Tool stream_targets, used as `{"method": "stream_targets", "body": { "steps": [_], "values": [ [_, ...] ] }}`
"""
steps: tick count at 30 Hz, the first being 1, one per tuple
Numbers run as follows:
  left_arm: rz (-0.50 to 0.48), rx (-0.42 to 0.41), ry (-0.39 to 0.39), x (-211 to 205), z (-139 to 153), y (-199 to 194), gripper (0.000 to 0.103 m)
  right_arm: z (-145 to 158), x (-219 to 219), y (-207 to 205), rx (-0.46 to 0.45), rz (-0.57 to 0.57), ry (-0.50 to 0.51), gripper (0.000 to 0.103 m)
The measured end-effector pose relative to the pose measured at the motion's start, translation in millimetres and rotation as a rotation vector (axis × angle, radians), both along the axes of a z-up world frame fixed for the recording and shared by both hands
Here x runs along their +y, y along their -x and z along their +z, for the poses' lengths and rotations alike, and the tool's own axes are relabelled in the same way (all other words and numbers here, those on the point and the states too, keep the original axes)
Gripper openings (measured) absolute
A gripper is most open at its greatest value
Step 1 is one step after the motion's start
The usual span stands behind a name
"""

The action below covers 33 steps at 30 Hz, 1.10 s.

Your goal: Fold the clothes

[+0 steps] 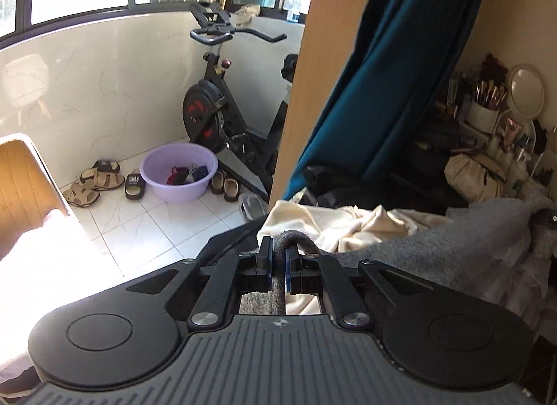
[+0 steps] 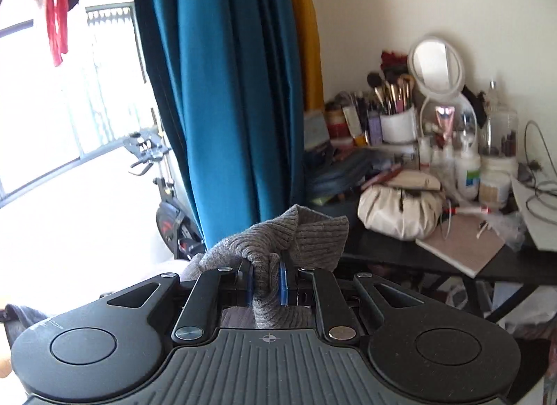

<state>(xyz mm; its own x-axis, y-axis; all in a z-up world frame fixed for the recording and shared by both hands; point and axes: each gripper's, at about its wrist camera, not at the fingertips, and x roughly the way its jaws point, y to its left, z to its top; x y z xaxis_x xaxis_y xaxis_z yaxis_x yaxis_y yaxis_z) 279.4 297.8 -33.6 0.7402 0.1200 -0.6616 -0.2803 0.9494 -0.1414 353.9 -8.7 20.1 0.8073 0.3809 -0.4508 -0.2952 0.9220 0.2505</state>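
Note:
A grey knitted garment stretches from my left gripper off to the right, lifted in the air. My left gripper is shut on a rolled edge of it. In the right wrist view my right gripper is shut on another bunched part of the same grey garment, whose ribbed fabric stands up above the fingers. A cream cloth lies crumpled beyond the left gripper, below the grey garment.
A teal curtain hangs ahead. A dark table cluttered with cosmetics, a round mirror and a cream bag stands right. An exercise bike, a purple basin and sandals are on the tiled floor left.

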Motion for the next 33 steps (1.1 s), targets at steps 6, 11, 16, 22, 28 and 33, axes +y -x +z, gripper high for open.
{"method": "stream_targets", "body": {
  "steps": [6,11,16,22,28,33],
  "values": [
    [-0.198,0.301,-0.003,-49,-84,-9,0.007,-107,26,-13,0.258,0.01,0.088,0.013],
    [-0.336,0.298,-0.022,-71,-73,-14,0.059,-143,15,0,0.332,0.013,0.102,0.03],
    [-0.488,0.254,-0.14,-102,-64,-50,0.08,-152,-9,17,0.343,0.017,0.098,0.068],
    [-0.551,0.279,-0.18,-131,-85,-105,0.085,-165,-58,30,0.415,-0.08,0.104,0.068],
    [-0.59,0.32,-0.152,-161,-114,-137,0.039,-197,-90,22,0.497,-0.164,0.084,0.068],
    [-0.634,0.297,-0.163,-166,-105,-114,0.012,-194,-96,10,0.439,-0.17,0.006,0.068]
  ]
}}
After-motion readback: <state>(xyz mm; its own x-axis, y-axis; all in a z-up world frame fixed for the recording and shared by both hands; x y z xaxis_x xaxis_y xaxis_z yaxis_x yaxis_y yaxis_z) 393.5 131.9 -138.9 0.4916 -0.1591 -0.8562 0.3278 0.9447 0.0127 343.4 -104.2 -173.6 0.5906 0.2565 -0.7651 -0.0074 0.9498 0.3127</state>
